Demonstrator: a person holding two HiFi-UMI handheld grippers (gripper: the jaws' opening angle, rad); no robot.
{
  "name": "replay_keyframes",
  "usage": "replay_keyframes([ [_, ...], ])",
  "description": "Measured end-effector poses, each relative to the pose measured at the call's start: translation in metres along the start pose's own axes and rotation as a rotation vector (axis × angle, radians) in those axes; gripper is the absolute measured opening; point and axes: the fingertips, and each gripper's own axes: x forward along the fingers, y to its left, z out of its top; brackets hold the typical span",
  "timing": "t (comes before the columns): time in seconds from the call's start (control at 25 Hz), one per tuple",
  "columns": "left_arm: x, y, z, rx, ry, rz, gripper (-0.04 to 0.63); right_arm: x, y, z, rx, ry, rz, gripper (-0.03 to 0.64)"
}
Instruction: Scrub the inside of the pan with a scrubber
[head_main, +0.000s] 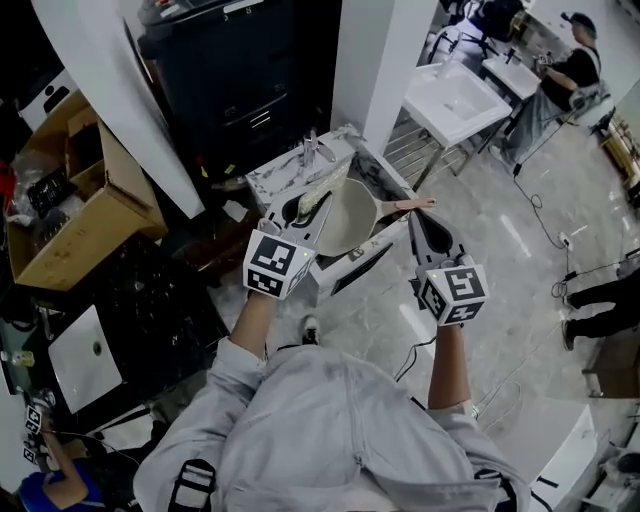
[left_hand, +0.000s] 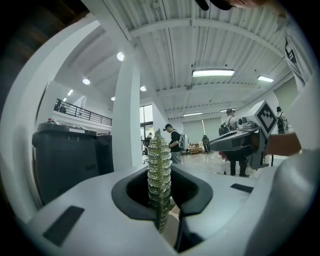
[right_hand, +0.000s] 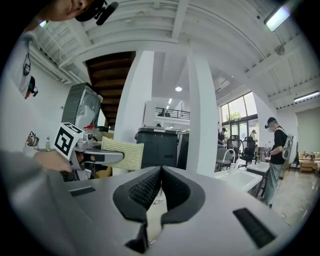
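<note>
**What stands around me**

Seen from my head, a cardboard box (head_main: 85, 200) sits open at my ten o'clock. A dark cabinet (head_main: 235, 80) is at twelve, with a white pillar (head_main: 385, 50) just right of it. At one o'clock a white sink (head_main: 455, 100) stands on a metal frame. Beyond it, at two, a person (head_main: 575, 65) stands by a second basin (head_main: 512, 72). A cable (head_main: 545, 225) trails over the pale marble floor (head_main: 500, 300) at three. A white board (head_main: 85, 355) lies on a black surface at eight.
</note>
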Motion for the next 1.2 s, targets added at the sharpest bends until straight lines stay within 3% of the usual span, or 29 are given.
replay_keyframes([
  [0.48, 0.053, 0.062, -0.04, -0.016, 0.064, -0.031, 0.071, 0.084, -0.011, -0.017, 0.021, 0.045, 0.013, 0.034],
  [0.8, 0.082, 0.08, -0.073, -0.028, 0.131, -0.06, 0.071, 0.121, -0.027, -0.037, 0.056, 0.076, -0.012, 0.035],
  [1.0, 0.097, 0.076, -0.099, 0.036, 0.185, -0.112, 0.071, 0.14, -0.045, -0.052, 0.062, 0.106, -0.008, 0.035],
  [1.2, 0.119, 0.085, -0.132, 0.03, 0.257, -0.059, 0.071, 0.162, -0.064, -0.071, 0.071, 0.138, 0.043, 0.035],
])
